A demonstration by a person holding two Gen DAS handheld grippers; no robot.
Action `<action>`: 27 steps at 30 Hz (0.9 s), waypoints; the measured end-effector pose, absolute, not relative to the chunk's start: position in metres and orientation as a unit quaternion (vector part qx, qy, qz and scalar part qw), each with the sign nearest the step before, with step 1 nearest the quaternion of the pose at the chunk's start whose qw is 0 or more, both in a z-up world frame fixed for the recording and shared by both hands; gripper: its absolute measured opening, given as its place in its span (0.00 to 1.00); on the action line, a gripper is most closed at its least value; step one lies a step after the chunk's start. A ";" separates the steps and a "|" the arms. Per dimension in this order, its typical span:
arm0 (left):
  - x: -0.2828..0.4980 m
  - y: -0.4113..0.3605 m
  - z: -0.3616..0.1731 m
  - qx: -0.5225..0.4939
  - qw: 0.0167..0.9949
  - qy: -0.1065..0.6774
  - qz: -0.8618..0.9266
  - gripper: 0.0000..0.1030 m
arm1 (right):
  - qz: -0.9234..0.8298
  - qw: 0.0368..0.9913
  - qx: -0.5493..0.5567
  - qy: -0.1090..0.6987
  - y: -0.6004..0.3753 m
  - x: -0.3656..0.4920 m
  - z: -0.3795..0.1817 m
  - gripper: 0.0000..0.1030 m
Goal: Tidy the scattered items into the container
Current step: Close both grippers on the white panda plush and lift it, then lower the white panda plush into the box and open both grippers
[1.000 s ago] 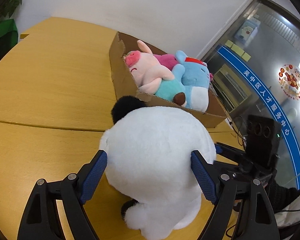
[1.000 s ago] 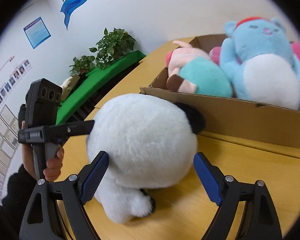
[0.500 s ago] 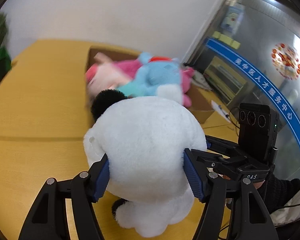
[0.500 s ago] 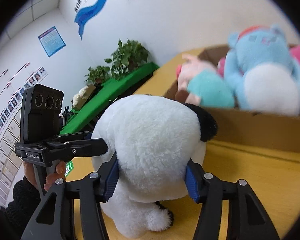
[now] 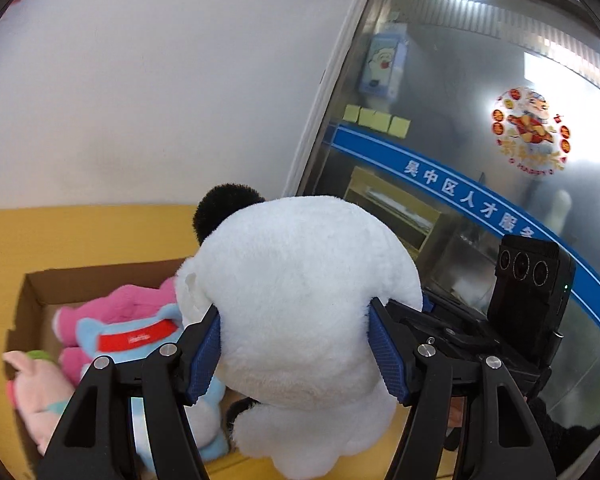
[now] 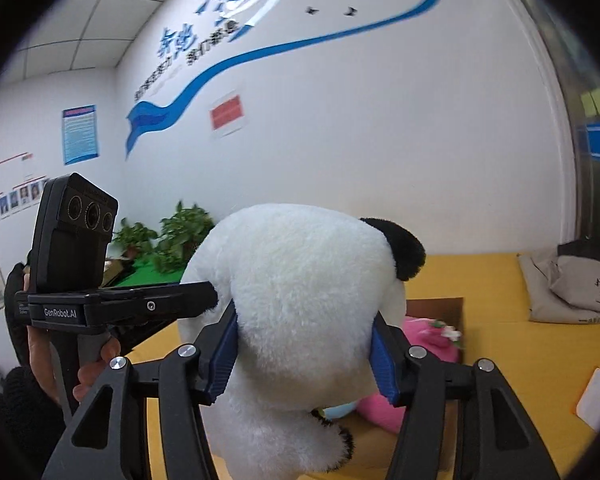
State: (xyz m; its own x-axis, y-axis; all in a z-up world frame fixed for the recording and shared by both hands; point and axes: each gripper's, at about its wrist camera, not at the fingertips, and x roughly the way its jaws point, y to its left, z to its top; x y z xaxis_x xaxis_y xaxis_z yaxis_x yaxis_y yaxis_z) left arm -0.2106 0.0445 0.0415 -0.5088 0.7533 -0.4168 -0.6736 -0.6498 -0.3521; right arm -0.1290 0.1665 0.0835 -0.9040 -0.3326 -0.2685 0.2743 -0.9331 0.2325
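A big white plush panda point(image 5: 300, 304) with a black ear is held in the air between both grippers. My left gripper point(image 5: 296, 348) is shut on its sides. My right gripper point(image 6: 304, 356) is shut on it from the other side; the panda point(image 6: 300, 292) fills that view. Below and behind it lies the open cardboard box point(image 5: 60, 280) with a pink plush point(image 5: 112, 304), a blue plush with a red band point(image 5: 132, 336) and a pale pink plush point(image 5: 32, 392) inside. The box point(image 6: 440, 306) also shows in the right wrist view, mostly hidden by the panda.
The box rests on a yellow wooden table point(image 6: 500, 344). A grey cloth bag point(image 6: 568, 292) lies at the table's far right, and a white card point(image 6: 596, 398) near the right edge. Potted plants point(image 6: 180, 236) stand by the wall. A glass partition point(image 5: 480, 140) is on the right.
Both grippers closed on the panda and lifted it off the table. It now hangs higher, above the near part of the box, and the views tilted up toward the walls.
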 end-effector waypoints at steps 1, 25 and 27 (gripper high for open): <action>-0.222 0.053 0.030 -0.286 0.407 -0.075 0.864 0.69 | -0.969 0.156 0.161 -0.103 0.178 -0.141 0.074 0.55; -0.260 0.113 -0.092 -0.377 0.305 -0.011 0.874 0.73 | -0.935 0.069 0.348 -0.010 0.194 -0.266 -0.046 0.20; -0.260 0.116 -0.092 -0.381 0.302 -0.016 0.874 0.75 | -0.935 0.060 0.347 -0.034 0.200 -0.260 -0.052 0.20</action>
